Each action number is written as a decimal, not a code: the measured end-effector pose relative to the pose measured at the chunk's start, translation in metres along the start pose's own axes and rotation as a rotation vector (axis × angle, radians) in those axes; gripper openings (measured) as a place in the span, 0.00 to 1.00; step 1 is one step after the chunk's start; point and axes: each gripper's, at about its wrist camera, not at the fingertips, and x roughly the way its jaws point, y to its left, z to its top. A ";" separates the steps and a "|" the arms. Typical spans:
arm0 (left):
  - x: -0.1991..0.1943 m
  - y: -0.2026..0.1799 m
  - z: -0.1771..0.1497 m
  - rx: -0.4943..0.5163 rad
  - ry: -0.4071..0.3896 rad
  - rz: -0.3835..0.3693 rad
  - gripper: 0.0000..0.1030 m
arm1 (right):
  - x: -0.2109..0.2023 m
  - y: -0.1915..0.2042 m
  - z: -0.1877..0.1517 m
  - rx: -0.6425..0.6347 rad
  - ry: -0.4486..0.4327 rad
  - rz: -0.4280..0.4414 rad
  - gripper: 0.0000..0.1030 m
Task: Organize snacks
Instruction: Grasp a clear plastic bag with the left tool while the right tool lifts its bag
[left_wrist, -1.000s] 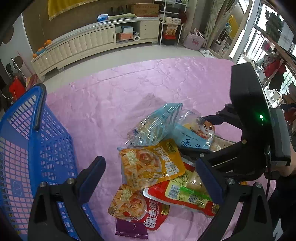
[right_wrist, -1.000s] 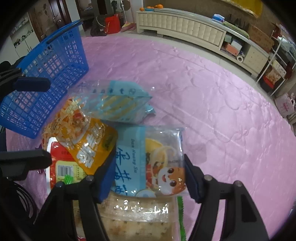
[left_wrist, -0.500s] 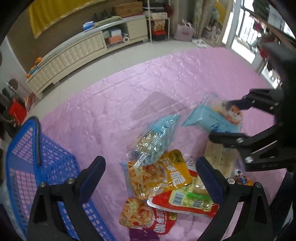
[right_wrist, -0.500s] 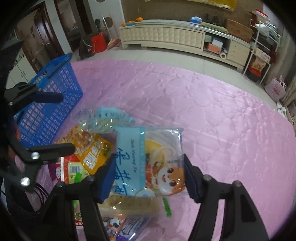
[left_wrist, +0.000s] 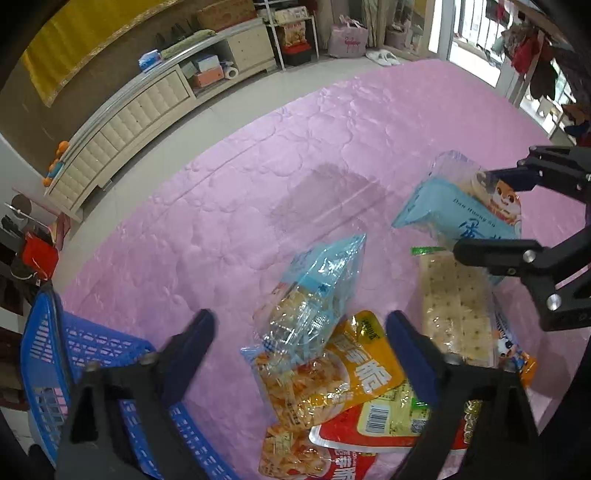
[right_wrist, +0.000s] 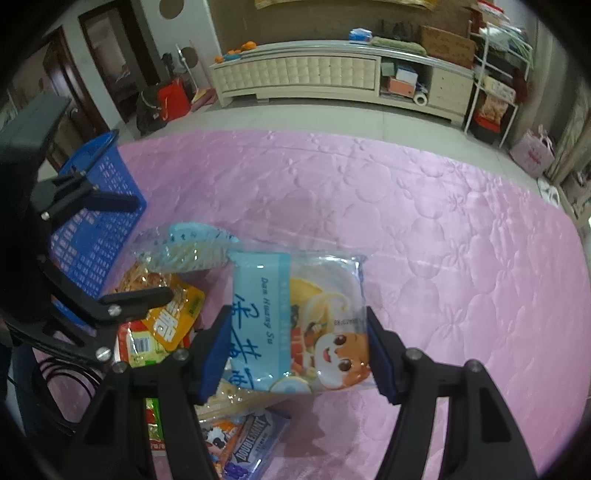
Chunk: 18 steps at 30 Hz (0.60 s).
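Right gripper (right_wrist: 297, 349) clamped on blue bag (right_wrist: 295, 321), lifted above the pink bed (right_wrist: 424, 229). Left gripper (left_wrist: 299, 332) closing, nothing pinched, over the snack pile (left_wrist: 325, 373). Basket (left_wrist: 55, 350) cut off at the edge.

Each camera sits on its gripper and looks steeply down along the fingers at a pink cover (left_wrist: 258, 177) from close above. The left view faces the snack pile (left_wrist: 332, 369), with the basket (left_wrist: 48, 354) on its left. The right view shares pile (right_wrist: 162, 306), basket (right_wrist: 99, 206) and a far cabinet (right_wrist: 303, 74).
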 end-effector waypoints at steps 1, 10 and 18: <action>0.003 -0.002 0.001 0.008 0.012 -0.004 0.76 | 0.001 -0.001 0.000 0.006 0.001 0.005 0.68; 0.029 -0.005 0.012 0.067 0.092 -0.001 0.41 | 0.008 -0.019 -0.002 0.094 -0.013 0.071 0.68; 0.013 0.003 0.011 0.006 0.034 -0.029 0.35 | 0.003 -0.024 -0.008 0.125 0.010 0.048 0.68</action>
